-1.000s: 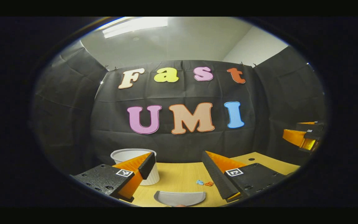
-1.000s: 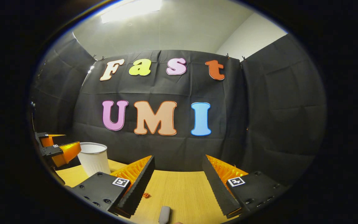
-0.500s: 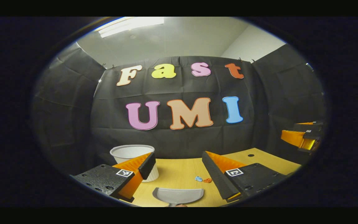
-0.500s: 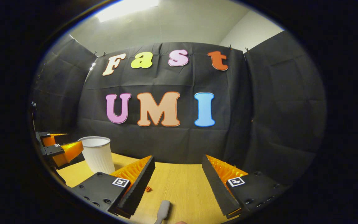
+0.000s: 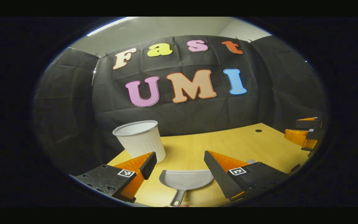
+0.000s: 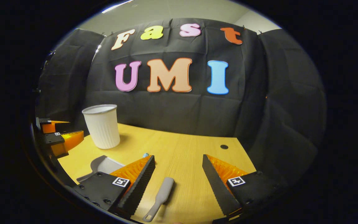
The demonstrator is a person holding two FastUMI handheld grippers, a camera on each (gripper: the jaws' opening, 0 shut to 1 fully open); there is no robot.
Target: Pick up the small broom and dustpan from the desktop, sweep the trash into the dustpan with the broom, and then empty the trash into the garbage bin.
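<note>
Left gripper (image 5: pixel 179 158) spread wide above the wooden desktop (image 5: pixel 228 143), nothing between its fingers. Dustpan (image 5: pixel 186 179) flat on the desk just beyond and below the gap, scoop facing away, thin handle pointing back toward the camera. White ribbed cup (image 5: pixel 140 139) standing upright to the left behind the dustpan, near the left finger, serving here as the garbage bin. Small dark hole (image 5: pixel 258 130) in the desk far back on the right. At the right edge of the left gripper view, the other tool seen from the side, held off the desk's right side.

Right gripper (image 6: pixel 178 159) likewise spread apart, gripping nothing. Small broom (image 6: pixel 161 195) lying on the desk between and just below the fingers, wider end away, handle with a loop at the near end slanting to the lower left. Not touched by either finger as far as can be told. Dustpan partly hidden behind the left finger in the right gripper view, well left of the broom. A tiny bit of bluish trash (image 6: pixel 145 154) peeking out just above that finger's tip, between the dustpan and the middle of the desk. Cup farther back on the left, upright, apart from everything else.
</note>
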